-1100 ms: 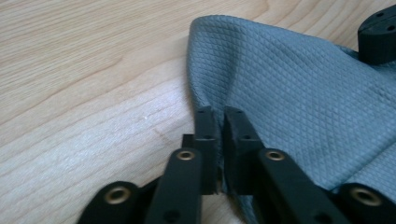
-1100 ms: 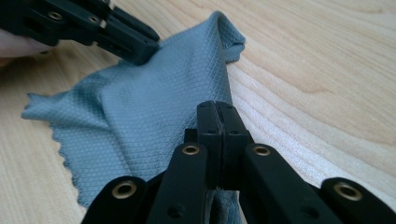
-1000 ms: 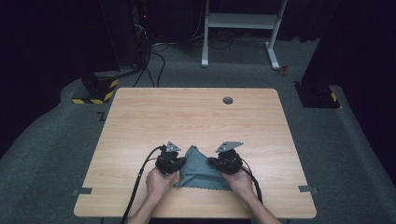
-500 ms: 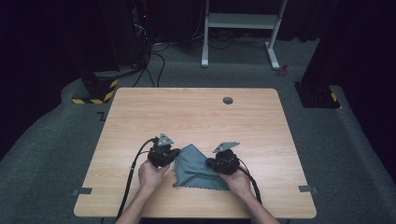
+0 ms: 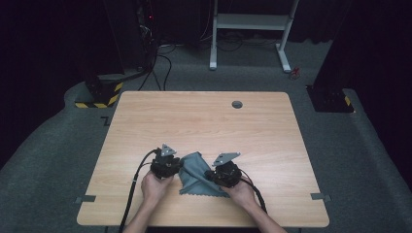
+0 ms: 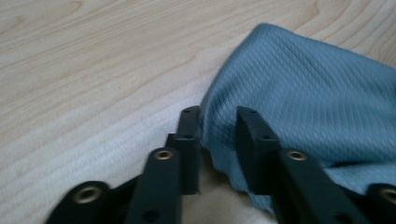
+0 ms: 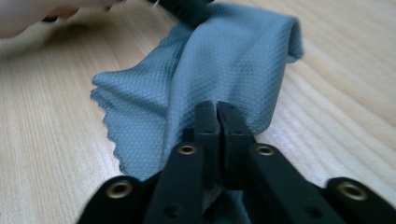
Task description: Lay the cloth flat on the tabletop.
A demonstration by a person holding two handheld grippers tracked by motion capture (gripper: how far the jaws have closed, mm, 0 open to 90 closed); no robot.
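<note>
The left gripper [image 5: 167, 167] sits at the left edge of the blue-grey cloth [image 5: 197, 174], near the front of the wooden table [image 5: 204, 121]. Its jaws stand a little apart, with the cloth's edge between them. The cloth stretches sideways to the right gripper [image 5: 224, 174], whose jaws pinch a fold tight. Both hands rest low, one on each side, about equally close to it.

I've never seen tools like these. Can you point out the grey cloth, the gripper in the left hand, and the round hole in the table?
grey cloth [image 5: 193, 171]: high view, middle of the fabric.
left gripper [image 6: 218, 128]: left gripper view, midway between its fingertips.
round hole [image 5: 237, 104]: high view, centre of the hole.
</note>
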